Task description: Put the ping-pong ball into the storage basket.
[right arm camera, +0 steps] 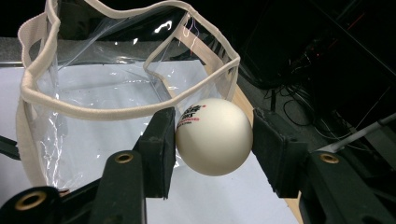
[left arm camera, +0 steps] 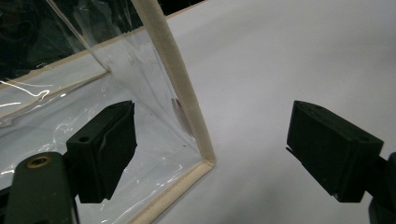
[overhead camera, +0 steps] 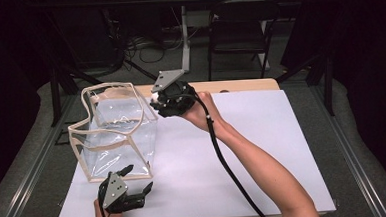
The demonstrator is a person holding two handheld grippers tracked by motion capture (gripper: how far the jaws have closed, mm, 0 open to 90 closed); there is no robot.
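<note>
Near the surface's far edge, beside the clear bag's (overhead camera: 114,130) rim: white ball (right arm camera: 214,136) clenched in right gripper (right arm camera: 212,140), left gripper (left arm camera: 210,149) released at the bag's near corner; floppy rim liable to deflect the drop.

White printed ball (right arm camera: 214,136) beside upright clear cream-edged bag (right arm camera: 93,135).

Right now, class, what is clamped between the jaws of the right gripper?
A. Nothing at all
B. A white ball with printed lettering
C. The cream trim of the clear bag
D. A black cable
B: in the right gripper view the white ball sits pressed between both jaws of the right gripper, just outside the rim of the clear bag.
</note>
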